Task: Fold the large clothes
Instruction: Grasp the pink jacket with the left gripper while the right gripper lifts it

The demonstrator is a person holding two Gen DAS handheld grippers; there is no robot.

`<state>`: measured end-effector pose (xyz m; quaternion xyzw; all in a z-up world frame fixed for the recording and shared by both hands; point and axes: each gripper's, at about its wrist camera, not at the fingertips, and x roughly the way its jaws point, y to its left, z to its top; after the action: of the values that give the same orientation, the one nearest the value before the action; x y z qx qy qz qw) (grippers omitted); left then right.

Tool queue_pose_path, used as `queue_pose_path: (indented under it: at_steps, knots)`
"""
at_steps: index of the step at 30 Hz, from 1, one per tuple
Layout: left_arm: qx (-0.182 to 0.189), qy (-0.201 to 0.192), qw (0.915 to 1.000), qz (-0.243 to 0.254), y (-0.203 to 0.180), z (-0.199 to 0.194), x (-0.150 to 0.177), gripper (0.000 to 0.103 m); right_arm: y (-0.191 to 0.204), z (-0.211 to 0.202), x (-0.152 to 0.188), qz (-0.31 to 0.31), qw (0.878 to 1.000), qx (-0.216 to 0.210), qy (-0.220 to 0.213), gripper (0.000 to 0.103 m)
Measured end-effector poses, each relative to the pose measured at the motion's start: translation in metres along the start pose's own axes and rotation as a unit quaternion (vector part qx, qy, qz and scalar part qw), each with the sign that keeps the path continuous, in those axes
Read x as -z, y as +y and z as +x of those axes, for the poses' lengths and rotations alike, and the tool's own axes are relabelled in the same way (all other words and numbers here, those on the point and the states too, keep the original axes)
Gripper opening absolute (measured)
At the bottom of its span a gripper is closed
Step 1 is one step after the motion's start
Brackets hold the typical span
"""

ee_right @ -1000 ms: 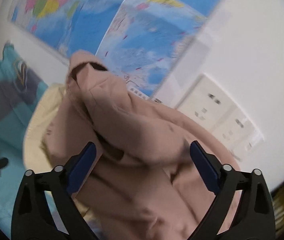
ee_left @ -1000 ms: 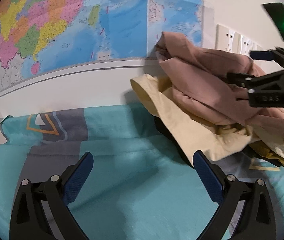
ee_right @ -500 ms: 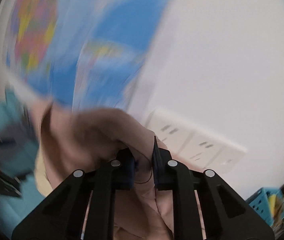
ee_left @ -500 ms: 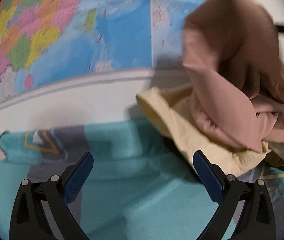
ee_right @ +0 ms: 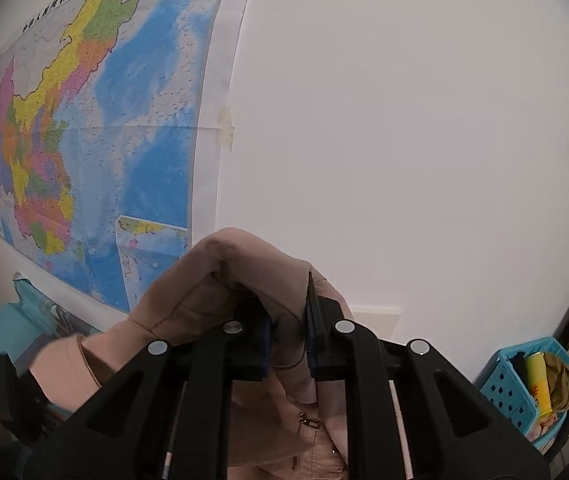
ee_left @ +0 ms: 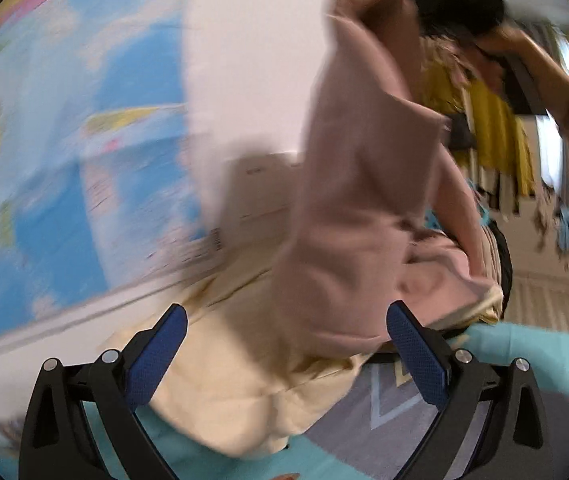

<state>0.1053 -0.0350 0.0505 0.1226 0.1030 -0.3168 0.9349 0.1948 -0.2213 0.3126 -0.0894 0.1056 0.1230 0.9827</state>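
The dusty-pink matt cloth garment (ee_right: 220, 280) looks soft beside the glossy paper wall map (ee_right: 124, 120); the blue textured rubbery pads (ee_left: 156, 356) sit on smooth black plastic.

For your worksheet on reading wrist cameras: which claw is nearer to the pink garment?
Right. The right claw is shut on the pink garment, lifting it. The left claw is open, below the hanging cloth and not gripping it.

Open space at 12 to 3 o'clock before the bare white wall (ee_right: 404, 120). Blocked at 9 by the taped colourful wall map (ee_right: 84, 120), at 4 by the perforated blue plastic basket (ee_right: 512, 392). Ahead of the spread left gripper (ee_left: 284, 356), hanging dusty-pink fabric garment (ee_left: 356, 220) over crumpled cream cloth (ee_left: 228, 392).
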Motion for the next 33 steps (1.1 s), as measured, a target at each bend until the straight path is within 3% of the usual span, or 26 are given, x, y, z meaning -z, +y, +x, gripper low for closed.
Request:
queue_pose_path:
  at_steps: [2, 5, 7, 8, 9, 11, 14, 18, 24, 29, 33]
  knots:
    - [0.014, 0.008, 0.9996, 0.024, -0.012, 0.013, -0.001, 0.097, -0.002, -0.002, 0.004, -0.001, 1.0, -0.005, 0.001, 0.013]
    - [-0.018, 0.029, 0.9975, 0.062, -0.021, 0.046, -0.004, 0.096, -0.001, -0.005, 0.008, -0.005, 1.0, -0.008, 0.002, 0.013]
    - [-0.022, 0.043, 0.9969, 0.062, -0.013, 0.063, -0.002, 0.054, -0.004, -0.011, 0.009, -0.004, 1.0, -0.008, 0.001, 0.013]
    - [-0.025, 0.055, 0.9967, 0.053, -0.007, 0.073, -0.005, 0.01, -0.006, -0.015, 0.01, -0.004, 1.0, -0.005, 0.0, 0.013]
    - [-0.028, 0.063, 0.9969, 0.038, -0.003, 0.079, -0.01, 0.009, -0.009, -0.02, 0.01, -0.003, 1.0, -0.002, -0.001, 0.013]
    - [-0.025, 0.042, 0.9988, 0.005, 0.008, 0.071, -0.022, 0.009, -0.014, -0.036, 0.008, -0.002, 1.0, 0.013, -0.006, 0.013]
    - [-0.017, -0.015, 0.9991, -0.035, 0.023, 0.033, -0.051, 0.008, -0.025, -0.078, 0.001, 0.009, 0.999, 0.027, -0.034, 0.013]
    - [0.018, -0.1, 0.9926, -0.067, 0.037, -0.041, -0.105, 0.008, -0.022, -0.163, -0.02, -0.003, 0.995, 0.04, -0.095, 0.013]
    - [-0.002, -0.186, 0.9794, -0.079, 0.041, -0.161, -0.164, 0.009, 0.001, -0.265, -0.043, -0.028, 0.986, 0.037, -0.161, 0.013]
    - [-0.062, -0.208, 0.9736, -0.069, 0.042, -0.256, -0.178, 0.009, 0.026, -0.314, -0.033, -0.028, 0.985, -0.018, -0.172, 0.013]
    - [-0.123, -0.195, 0.9719, -0.046, 0.024, -0.336, -0.165, 0.009, 0.047, -0.334, -0.006, -0.002, 0.981, -0.108, -0.16, 0.013]
